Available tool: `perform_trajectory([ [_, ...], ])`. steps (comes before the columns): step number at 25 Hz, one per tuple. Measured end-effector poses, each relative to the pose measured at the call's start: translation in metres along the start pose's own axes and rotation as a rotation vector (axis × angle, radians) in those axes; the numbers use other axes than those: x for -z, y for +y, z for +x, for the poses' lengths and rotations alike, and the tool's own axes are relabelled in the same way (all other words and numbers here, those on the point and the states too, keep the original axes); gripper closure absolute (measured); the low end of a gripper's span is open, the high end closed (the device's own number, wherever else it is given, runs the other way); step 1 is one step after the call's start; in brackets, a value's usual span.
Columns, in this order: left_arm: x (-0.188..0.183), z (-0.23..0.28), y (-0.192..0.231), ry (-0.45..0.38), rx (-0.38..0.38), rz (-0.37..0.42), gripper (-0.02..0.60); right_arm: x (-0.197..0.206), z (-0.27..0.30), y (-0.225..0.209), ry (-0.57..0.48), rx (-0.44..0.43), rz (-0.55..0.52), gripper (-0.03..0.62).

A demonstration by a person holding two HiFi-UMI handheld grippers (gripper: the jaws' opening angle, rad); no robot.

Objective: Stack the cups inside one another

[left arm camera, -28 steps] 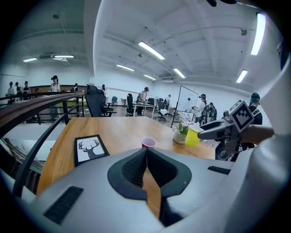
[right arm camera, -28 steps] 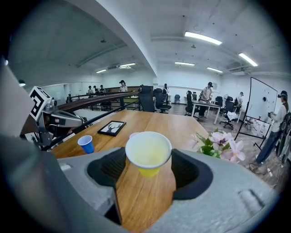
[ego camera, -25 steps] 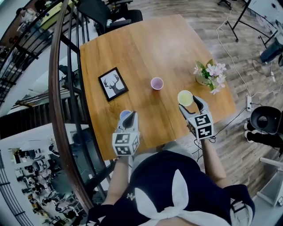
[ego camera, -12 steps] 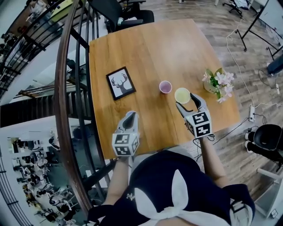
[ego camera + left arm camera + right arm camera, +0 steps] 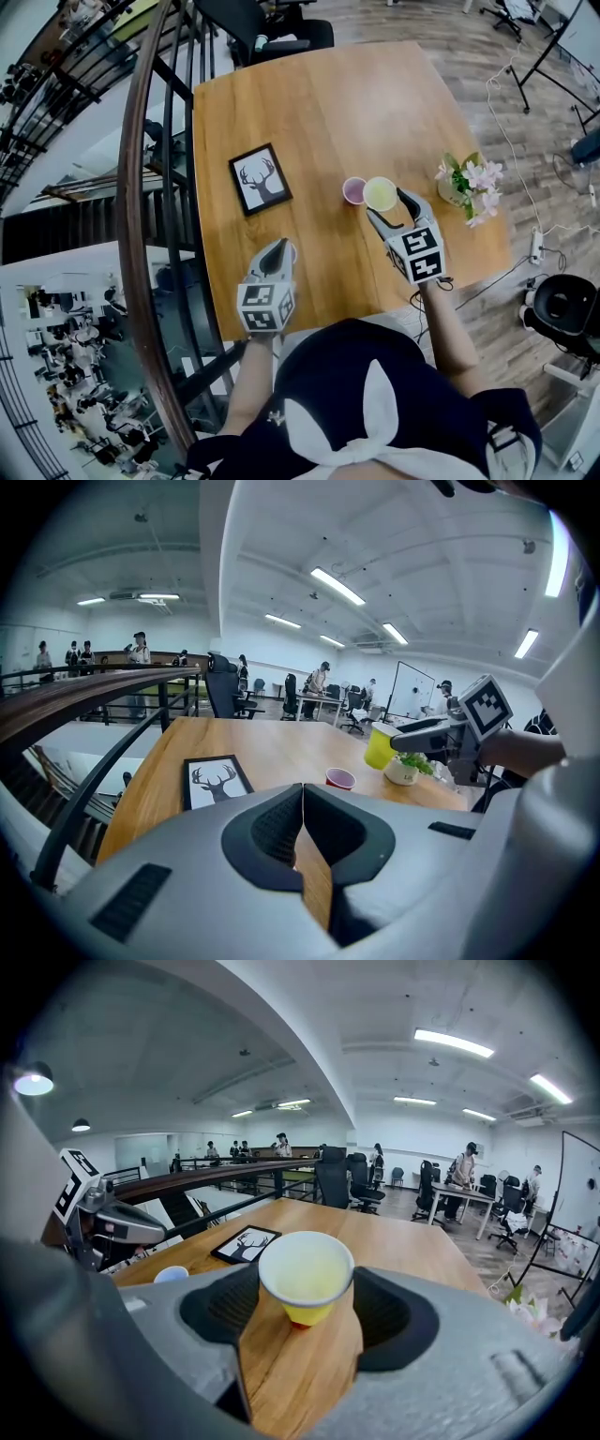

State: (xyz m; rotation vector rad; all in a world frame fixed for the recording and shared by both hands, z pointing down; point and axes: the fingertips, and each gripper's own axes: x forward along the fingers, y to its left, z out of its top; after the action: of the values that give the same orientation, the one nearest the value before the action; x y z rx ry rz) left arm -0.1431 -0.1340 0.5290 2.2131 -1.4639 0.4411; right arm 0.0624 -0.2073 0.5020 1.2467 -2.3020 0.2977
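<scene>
Yellow cup point(image 5: 380, 192), clamped in right claw point(image 5: 385, 203), has shifted over to hang just beside pink cup point(image 5: 353, 190); left claw point(image 5: 278, 247) closed on nothing; I reckon nesting step, next centre over pink and lower.

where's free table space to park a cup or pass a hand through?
Free: the whole far half of the table, beyond the deer picture and the flowers; also the near strip between the left gripper and right gripper. Crowded: right of centre, where the pink cup, the held yellow cup and the flowers sit close.
</scene>
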Motion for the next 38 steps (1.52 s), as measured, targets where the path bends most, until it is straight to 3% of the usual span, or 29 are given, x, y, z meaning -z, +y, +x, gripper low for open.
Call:
perform_trajectory([
  [18,-0.008,0.026,0.018,0.016,-0.015,-0.035,0.561,-0.011,0.045,0.001,0.018,-0.080,-0.026,0.283],
  [38,0.000,0.033,0.028,0.030,-0.027,-0.062,0.561,0.031,0.097,0.000,0.117,-0.097,-0.016,0.279],
])
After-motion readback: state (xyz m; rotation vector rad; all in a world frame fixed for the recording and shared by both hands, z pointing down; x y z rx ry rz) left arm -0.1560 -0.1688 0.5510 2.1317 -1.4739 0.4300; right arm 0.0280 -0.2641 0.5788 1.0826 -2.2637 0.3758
